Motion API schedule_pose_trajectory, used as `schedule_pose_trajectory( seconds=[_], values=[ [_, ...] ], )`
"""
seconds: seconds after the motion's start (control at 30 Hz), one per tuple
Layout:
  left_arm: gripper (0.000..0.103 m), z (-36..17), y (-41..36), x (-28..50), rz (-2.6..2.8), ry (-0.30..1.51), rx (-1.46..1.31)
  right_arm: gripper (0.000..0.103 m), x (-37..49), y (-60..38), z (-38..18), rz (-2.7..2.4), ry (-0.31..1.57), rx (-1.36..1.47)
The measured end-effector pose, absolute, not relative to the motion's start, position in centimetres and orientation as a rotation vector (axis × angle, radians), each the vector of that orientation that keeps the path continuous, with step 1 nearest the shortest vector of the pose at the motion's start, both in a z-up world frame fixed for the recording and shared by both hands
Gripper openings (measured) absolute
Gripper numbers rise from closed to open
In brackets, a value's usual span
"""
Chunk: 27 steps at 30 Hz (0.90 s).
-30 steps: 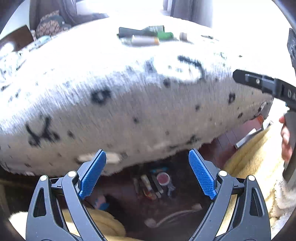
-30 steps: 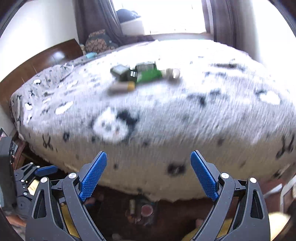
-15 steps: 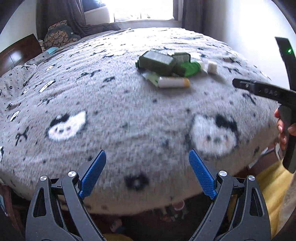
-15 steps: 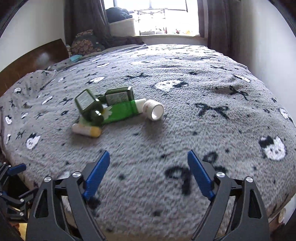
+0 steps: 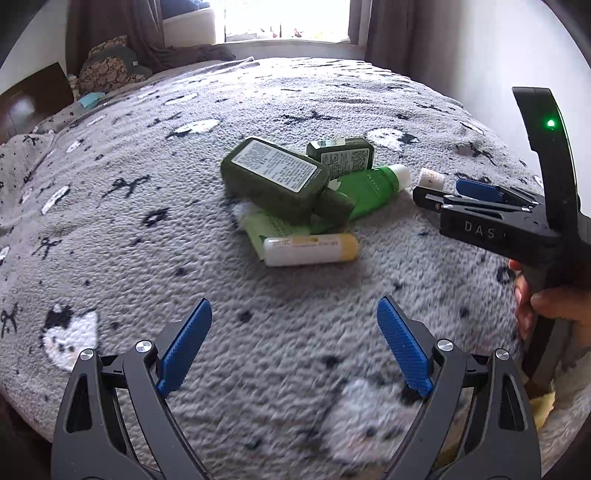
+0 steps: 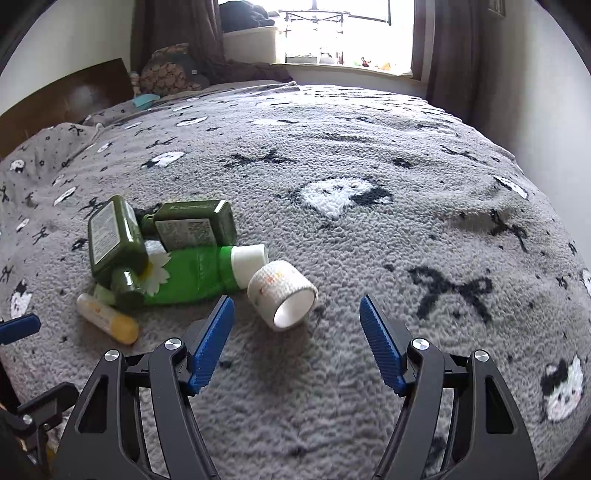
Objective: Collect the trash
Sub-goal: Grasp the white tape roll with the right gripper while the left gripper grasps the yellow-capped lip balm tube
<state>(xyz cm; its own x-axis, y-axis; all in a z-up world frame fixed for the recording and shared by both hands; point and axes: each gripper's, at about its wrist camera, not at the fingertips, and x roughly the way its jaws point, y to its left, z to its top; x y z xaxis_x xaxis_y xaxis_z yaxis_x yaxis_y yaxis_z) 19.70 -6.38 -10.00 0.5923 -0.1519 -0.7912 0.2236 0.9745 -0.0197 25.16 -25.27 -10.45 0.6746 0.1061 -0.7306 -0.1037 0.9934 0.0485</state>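
A pile of trash lies on the grey bed blanket (image 5: 110, 229). It holds a large dark green bottle (image 5: 275, 179), a smaller dark green bottle (image 5: 341, 157), a bright green tube (image 5: 369, 190) and a white and yellow tube (image 5: 312, 249). In the right wrist view the same pile shows at left, with the large bottle (image 6: 114, 240), the green tube (image 6: 199, 275), the yellow tube (image 6: 107, 319) and a white tape roll (image 6: 282, 293). My left gripper (image 5: 295, 347) is open and empty, short of the pile. My right gripper (image 6: 297, 343) is open and empty, just before the tape roll.
The right gripper (image 5: 476, 205) also shows in the left wrist view, held by a hand (image 5: 546, 302). A wooden headboard (image 6: 62, 103) and cushions (image 6: 166, 72) stand at the far left. A window (image 6: 347, 29) with dark curtains is behind the bed.
Both grippers have risen from below the bed's edge and moved in over the blanket toward the pile. The trash now looks much nearer. Both stay open.
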Motion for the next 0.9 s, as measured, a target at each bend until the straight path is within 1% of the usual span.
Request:
schedule_pose_trajectory(
  seconds=[0.1,0.17,0.2,0.27,0.4,0.47,0.53,0.6,0.9],
  values=[
    [0.086,-10.8,-7.2,21.3,-0.203,0.931,0.064,0.066,26.1,-25.4,-11.0,0.142,0.845,0.011],
    [0.086,-11.2,-7.6,22.2,-0.194,0.934,0.059,0.054,26.5,-25.2,-11.3,0.156,0.860,0.005],
    [0.086,-11.3,-7.9,22.5,-0.192,0.935,0.058,0.052,26.7,-25.1,-11.4,0.160,0.863,0.001],
    [0.086,-11.7,-8.3,23.1,-0.190,0.944,0.051,0.039,26.8,-24.9,-11.5,0.171,0.864,-0.008],
    [0.085,-12.4,-9.0,24.3,-0.168,0.956,0.058,0.039,26.8,-24.6,-11.3,0.194,0.848,-0.015],
    [0.080,-12.5,-9.1,24.7,-0.153,0.950,0.065,0.038,26.6,-24.6,-11.1,0.203,0.842,-0.009],
    [0.071,-12.4,-9.1,25.0,-0.137,0.947,0.061,0.038,26.3,-24.8,-10.7,0.207,0.833,-0.003],
    [0.065,-12.2,-8.8,25.1,-0.138,0.948,0.062,0.038,25.9,-24.9,-10.3,0.207,0.822,-0.003],
    [0.065,-11.2,-7.3,22.6,-0.156,0.946,0.087,0.038,22.8,-25.7,-8.0,0.210,0.767,-0.001]
  ],
)
